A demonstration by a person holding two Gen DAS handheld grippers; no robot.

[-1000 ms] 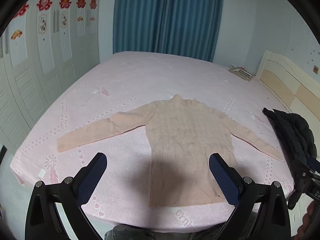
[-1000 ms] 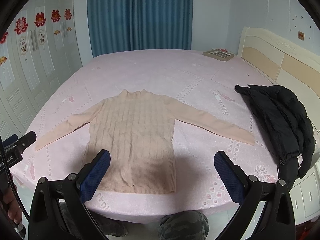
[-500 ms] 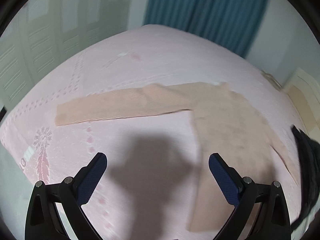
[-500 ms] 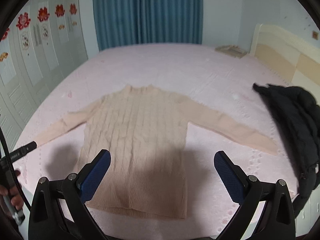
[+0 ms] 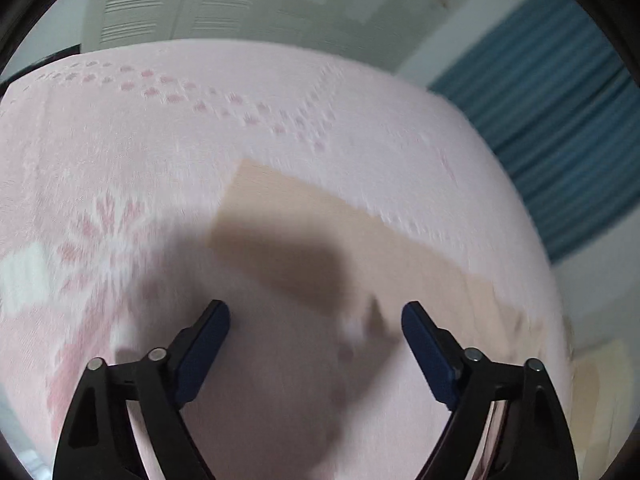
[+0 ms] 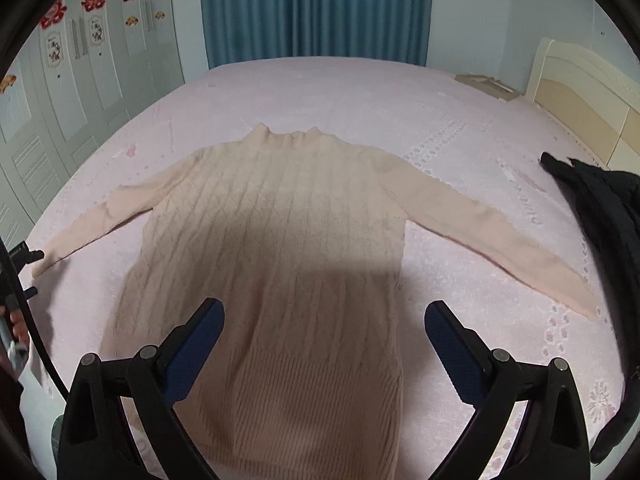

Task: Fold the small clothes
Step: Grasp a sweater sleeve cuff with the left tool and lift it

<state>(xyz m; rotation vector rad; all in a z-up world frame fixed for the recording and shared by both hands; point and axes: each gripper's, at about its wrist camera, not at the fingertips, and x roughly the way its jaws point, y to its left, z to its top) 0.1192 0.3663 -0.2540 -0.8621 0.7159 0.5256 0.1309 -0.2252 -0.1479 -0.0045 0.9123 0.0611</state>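
Note:
A peach cable-knit sweater (image 6: 276,232) lies flat, front up, on the pink bedspread (image 6: 360,92), both sleeves spread out. My right gripper (image 6: 322,320) hangs open over the sweater's lower body, nothing between its fingers. In the blurred left wrist view my left gripper (image 5: 316,320) is low over the bed, close to the cuff end of the sweater's left sleeve (image 5: 280,216); its jaws are closing, with only bedspread and the sleeve's edge between them and no pad pressing cloth. That left gripper (image 6: 24,268) also shows at the right wrist view's left edge, by the cuff.
A black padded jacket (image 6: 604,216) lies on the bed's right side near the cream headboard (image 6: 580,88). A flat booklet (image 6: 484,82) lies at the far corner. Blue curtains (image 6: 316,8) hang behind; wardrobe doors (image 6: 60,92) line the left.
My left gripper swung left and down to the sleeve's cuff, rolling as it went, and its jaws narrowed a little. My right gripper dropped closer over the sweater's body.

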